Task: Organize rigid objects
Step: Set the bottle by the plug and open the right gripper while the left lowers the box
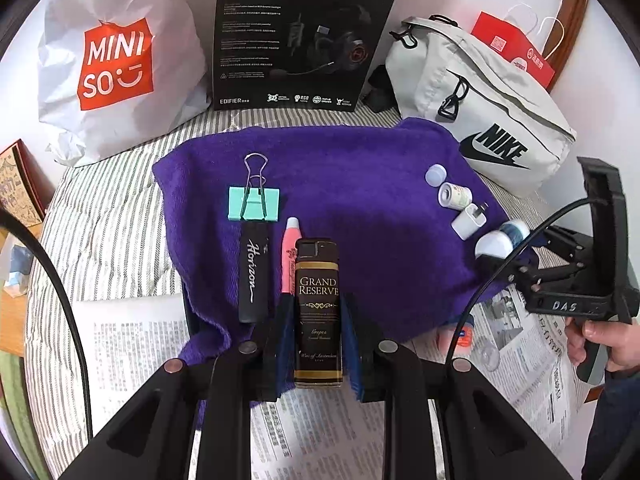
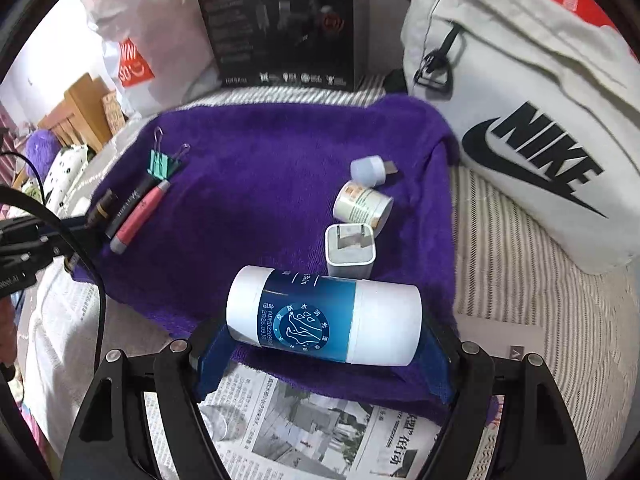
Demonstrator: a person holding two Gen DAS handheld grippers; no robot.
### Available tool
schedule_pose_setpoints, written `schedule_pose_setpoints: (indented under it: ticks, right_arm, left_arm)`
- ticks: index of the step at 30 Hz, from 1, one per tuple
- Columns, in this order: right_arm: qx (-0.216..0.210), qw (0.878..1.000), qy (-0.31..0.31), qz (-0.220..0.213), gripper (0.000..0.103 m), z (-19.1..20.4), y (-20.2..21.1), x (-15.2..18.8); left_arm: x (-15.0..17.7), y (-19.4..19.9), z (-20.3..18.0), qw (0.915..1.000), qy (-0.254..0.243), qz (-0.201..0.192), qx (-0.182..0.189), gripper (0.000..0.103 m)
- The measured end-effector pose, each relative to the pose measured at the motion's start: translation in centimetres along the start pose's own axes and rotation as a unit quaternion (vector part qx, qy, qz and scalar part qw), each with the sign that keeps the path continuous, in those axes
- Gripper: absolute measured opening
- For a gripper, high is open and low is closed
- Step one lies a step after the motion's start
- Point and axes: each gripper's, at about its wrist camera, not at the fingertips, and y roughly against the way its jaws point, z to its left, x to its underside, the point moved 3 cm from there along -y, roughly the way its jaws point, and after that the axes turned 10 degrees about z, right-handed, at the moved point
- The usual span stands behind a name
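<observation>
Purple towel (image 1: 360,184) spread on a striped bed, small rigid items lined up along its two sides. The left gripper (image 1: 318,332) pinches a brown lighter (image 1: 318,308) lengthwise, pointing away, just right of a pink marker (image 1: 289,256), black tube (image 1: 253,272) and green binder clip (image 1: 253,203). The right gripper (image 2: 324,344) holds a white-and-blue balm tube (image 2: 324,314) crosswise between wide-set fingers, its long axis running left to right (pads at both ends), just in front of a white charger plug (image 2: 350,254), a small jar (image 2: 362,204) and a cap-like piece (image 2: 370,170)
</observation>
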Motion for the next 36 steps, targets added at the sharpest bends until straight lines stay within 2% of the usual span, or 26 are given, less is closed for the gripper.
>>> schedule_pose_setpoints:
  ticks: [14, 28, 36]
  right_arm:
    - [0.012, 1.000, 0.001, 0.028, 0.079, 0.9, -2.4, -1.2]
    - [0.004, 1.000, 0.010, 0.027, 0.080, 0.6, -2.2, -1.1]
    - [-0.004, 1.000, 0.004, 0.028, 0.081, 0.3, -1.3, -0.8]
  left_arm:
    - [-1.3, -1.3, 0.3, 0.9999, -0.006, 0.004, 0.012, 0.022]
    - [-3.6, -4.4, -0.8, 0.9995, -0.010, 0.023, 0.017, 0.022]
    - [-5.5, -6.1, -1.6, 0.9995, -0.009, 0.030, 0.008, 0.022]
